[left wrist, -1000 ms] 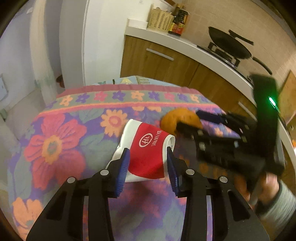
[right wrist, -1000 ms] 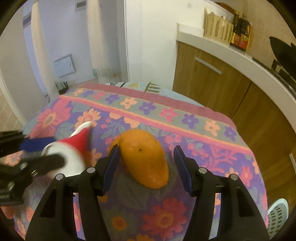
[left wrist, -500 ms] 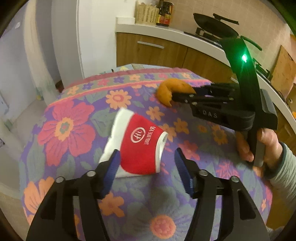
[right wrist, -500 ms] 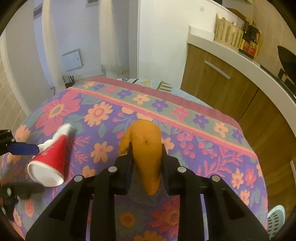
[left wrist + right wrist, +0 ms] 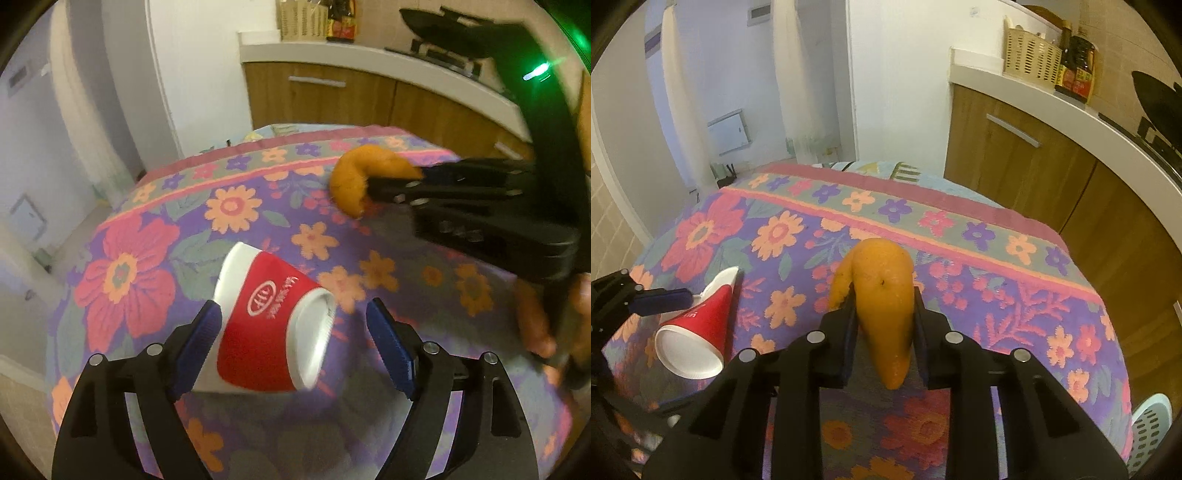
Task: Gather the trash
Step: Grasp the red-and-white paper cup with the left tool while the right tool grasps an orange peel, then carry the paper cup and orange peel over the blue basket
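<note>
Left gripper: jaws have just been opening, spread wide around the crushed red-and-white paper cup; left pad touching or nearly, right pad clear.
Right gripper: clamped on the curled orange peel.
Cup: lying on its side on the flowered tablecloth.

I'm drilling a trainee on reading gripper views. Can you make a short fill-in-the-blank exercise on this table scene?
1. The right gripper is shut on a piece of ____ peel.
2. The crushed red-and-white paper cup lies on its ____ on the flowered tablecloth.
3. The left gripper, its jaws just opened wider, has the ____ between its blue pads.

Missing words: orange; side; cup
</note>
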The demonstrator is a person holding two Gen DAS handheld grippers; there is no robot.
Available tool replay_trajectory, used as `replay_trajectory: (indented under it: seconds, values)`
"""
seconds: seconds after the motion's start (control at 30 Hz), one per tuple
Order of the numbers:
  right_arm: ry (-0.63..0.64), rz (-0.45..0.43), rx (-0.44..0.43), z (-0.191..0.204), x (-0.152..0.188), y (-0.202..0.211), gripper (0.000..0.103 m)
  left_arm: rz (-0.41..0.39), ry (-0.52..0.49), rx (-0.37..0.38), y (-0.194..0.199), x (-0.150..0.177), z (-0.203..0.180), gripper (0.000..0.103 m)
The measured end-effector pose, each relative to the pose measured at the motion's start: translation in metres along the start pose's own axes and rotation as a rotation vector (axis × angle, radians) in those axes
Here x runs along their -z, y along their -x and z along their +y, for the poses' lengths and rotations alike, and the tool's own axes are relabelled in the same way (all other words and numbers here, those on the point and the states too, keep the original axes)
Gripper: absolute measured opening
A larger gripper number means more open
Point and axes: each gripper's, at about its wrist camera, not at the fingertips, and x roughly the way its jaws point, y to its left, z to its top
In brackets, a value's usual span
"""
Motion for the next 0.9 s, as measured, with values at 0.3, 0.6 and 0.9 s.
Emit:
replay_trajectory:
  seconds: [0.3, 0.6, 0.9]
  values:
    - [0.005, -0.05, -0.042, -0.001, 0.006, 0.018, 0.02, -0.07, 0.001, -0.045, 0.016, -0.002, 0.0, 0.046]
    - [-0.084, -0.114, -0.025, -0.035, 0.038, 0.078, 0.02, -0.146, 0.021, 0.065, 0.046, -0.005, -0.019, 0.044]
    - [-0.167, -0.22, 0.048, -0.078, 0.088, 0.164, 0.02, -0.234, -0.069, 0.169, 0.084, -0.023, -0.094, 0.044]
